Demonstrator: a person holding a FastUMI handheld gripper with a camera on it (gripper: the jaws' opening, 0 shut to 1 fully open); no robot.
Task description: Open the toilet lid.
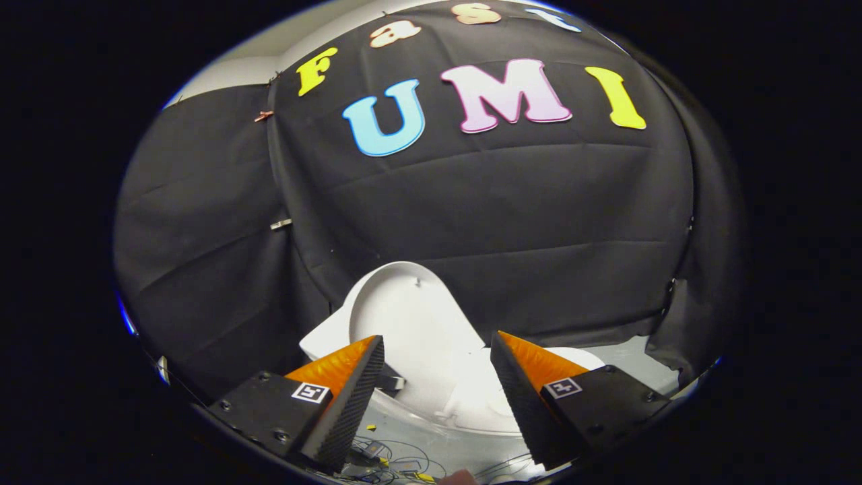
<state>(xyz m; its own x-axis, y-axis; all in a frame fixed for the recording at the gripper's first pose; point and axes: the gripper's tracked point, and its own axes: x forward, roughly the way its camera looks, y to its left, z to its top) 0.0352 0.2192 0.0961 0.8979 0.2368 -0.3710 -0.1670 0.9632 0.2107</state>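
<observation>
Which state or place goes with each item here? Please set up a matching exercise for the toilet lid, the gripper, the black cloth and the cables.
Things:
1. toilet lid
2. gripper
3. black cloth
4. cables

States or places:
A. hangs as the backdrop beyond the toilet
B. lie on the floor below the fingers
C. raised, its white underside facing the camera
D. open, fingers apart with the lid seen between them

Pairs: 1-C, 2-D, 3-A, 4-B

Black cloth wall (485, 222) hangs far ahead of me, creased, in two overlapping panels. Metal clip (281, 223) on the left seam, another clip (263, 116) higher up. Thin wires (397, 461) on pale floor (633, 364) near me.
</observation>
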